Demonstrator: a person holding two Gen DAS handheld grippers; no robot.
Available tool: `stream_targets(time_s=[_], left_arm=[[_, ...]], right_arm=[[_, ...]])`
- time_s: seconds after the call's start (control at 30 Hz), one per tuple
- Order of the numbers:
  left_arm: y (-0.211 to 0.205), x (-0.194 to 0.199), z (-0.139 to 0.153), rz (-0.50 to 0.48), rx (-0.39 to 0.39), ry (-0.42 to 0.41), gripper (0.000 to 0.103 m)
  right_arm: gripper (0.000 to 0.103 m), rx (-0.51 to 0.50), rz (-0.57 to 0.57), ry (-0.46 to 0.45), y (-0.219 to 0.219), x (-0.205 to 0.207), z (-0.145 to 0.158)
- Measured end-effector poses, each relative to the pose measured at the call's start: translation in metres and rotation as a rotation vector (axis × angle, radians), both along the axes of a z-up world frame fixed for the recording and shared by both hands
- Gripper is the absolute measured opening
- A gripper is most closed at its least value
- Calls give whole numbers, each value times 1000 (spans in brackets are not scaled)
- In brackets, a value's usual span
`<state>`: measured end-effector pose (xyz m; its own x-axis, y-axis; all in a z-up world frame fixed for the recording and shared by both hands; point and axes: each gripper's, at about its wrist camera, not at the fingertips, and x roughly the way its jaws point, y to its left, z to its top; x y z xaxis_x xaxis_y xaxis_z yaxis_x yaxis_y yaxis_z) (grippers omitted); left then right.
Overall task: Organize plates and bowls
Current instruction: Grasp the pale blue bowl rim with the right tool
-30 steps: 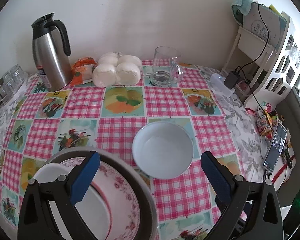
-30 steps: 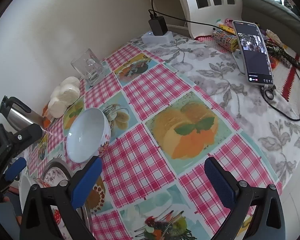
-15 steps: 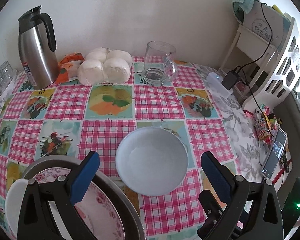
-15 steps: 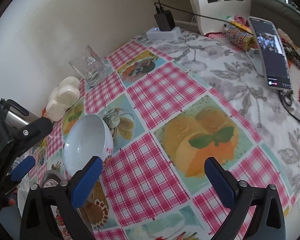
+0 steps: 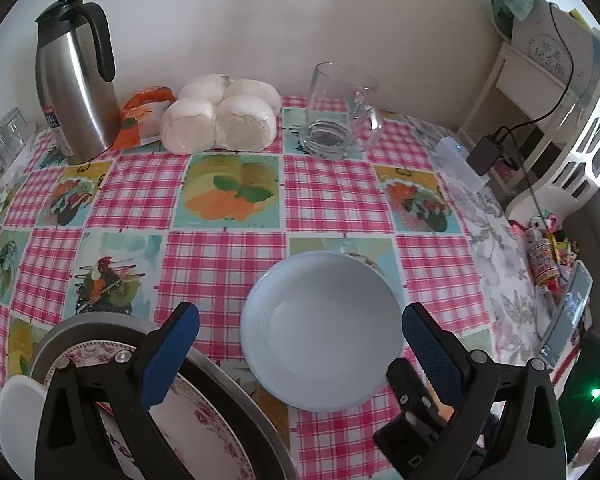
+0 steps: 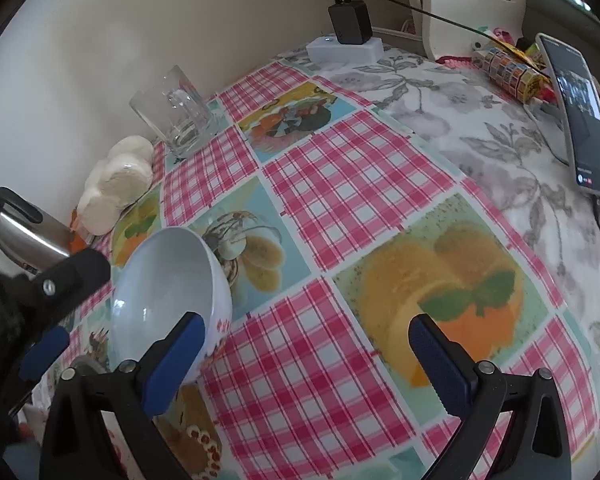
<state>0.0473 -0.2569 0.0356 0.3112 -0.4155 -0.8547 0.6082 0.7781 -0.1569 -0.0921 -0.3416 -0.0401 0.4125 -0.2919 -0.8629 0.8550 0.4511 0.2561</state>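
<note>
Left wrist view: left gripper jaws spread wide, empty, straddling the white bowl that sits upright on the checked tablecloth. Floral plate in a metal tray under the left finger.

Right wrist view: right gripper jaws released, holding nothing. Bowl just beside its left finger; contact unclear. Glass mug by the wall.

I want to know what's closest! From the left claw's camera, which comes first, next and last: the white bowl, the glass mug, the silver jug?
1. White bowl: right between the left claw fingers.
2. Glass mug: far back, slightly right.
3. Silver jug: far back left corner.
</note>
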Motion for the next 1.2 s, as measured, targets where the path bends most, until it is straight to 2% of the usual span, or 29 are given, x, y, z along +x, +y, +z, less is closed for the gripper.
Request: stream_targets(time_s=[0.5,0.57,0.63,0.77,0.97,1.03,1.17,1.2], left_arm=[[-2,5,-9,2,17,-3,101],[-3,5,-9,2,17,-3,101],[-2,5,-8,3,15,-2,101],[-2,5,-8,4,6,0,101],[-2,5,-8,4,8,-2,101],[-2,5,-8,3,10,-2,101],[-2,6,-8,0,7,2,101],[-2,6,-8,-1,6,3,101]], right_arm=[[102,-16,58,46,1,26,-17],[97,-17,63,43,2,27,-17],[87,-18,61,39,2,27,-16],[79,-8,61,9,1,26,-15],[50,22,96,-62,6,30,-12],[37,33,114,-86,7,32,-11],[26,38,125,-105,8,33,-10],[20,35,126,-107,8,32,-9]])
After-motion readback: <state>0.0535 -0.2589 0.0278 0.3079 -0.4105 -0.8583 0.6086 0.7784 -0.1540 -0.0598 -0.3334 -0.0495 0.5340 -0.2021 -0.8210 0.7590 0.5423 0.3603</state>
